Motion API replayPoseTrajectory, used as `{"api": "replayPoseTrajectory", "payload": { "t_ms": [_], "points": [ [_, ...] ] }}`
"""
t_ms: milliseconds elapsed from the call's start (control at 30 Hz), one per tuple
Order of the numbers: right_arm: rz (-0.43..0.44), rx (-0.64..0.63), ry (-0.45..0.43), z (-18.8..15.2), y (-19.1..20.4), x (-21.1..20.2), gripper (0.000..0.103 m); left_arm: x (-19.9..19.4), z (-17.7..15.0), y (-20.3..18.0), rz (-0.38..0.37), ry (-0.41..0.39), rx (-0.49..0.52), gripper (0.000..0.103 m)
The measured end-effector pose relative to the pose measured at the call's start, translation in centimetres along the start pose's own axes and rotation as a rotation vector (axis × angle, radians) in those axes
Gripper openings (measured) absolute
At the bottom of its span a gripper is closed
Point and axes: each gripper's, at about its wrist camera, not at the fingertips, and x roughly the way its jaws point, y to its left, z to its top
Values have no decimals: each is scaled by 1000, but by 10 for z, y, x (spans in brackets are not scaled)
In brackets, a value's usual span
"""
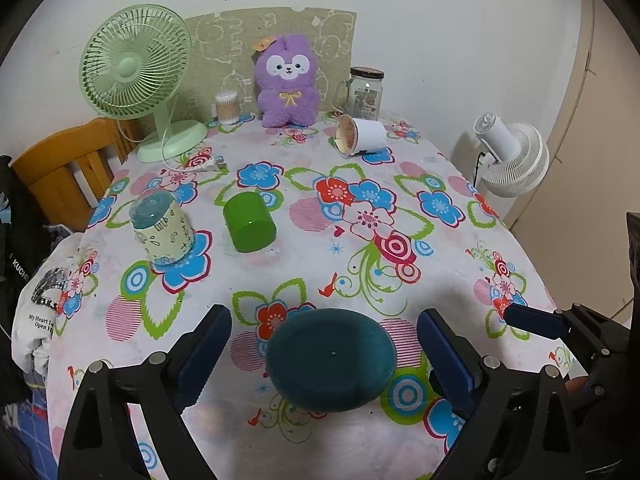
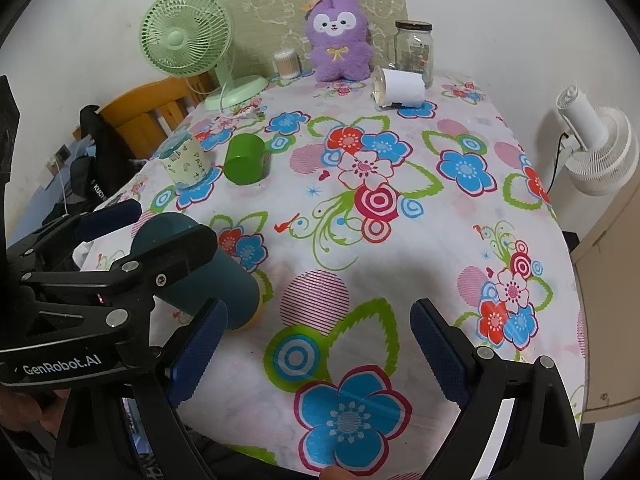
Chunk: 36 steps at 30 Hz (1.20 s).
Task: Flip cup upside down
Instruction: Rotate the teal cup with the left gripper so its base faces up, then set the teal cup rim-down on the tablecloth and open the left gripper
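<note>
A dark teal cup (image 1: 332, 358) stands upside down on the flowered tablecloth (image 1: 420, 184), its flat base facing up. My left gripper (image 1: 324, 356) is open, with one blue pad on each side of the cup and a gap at both sides. In the right wrist view the same teal cup (image 2: 216, 280) shows at the left, with the left gripper's fingers (image 2: 108, 216) around it. My right gripper (image 2: 318, 360) is open and empty over the near part of the table, to the right of the cup.
A green cup (image 1: 249, 222) and a patterned cup (image 1: 162, 230) stand upside down at mid-left. A white cup (image 1: 362, 135) lies on its side at the back. A green fan (image 1: 138, 76), a purple plush toy (image 1: 286, 80), a glass jar (image 1: 365, 94) and a cotton-swab box (image 1: 228, 107) line the far edge. A white fan (image 1: 514, 156) stands off the table's right.
</note>
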Motion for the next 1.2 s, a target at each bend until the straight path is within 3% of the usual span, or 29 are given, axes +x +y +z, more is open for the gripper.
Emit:
{"api": "replayPoseTrajectory", "payload": {
  "t_ms": [367, 1200],
  "points": [
    [3, -49, -40, 12, 22, -14, 94, -28, 3, 14, 34, -80, -30, 101],
    [-28, -141, -181, 38, 73, -53, 101, -87, 9, 51, 90, -248, -111, 103]
  ]
}}
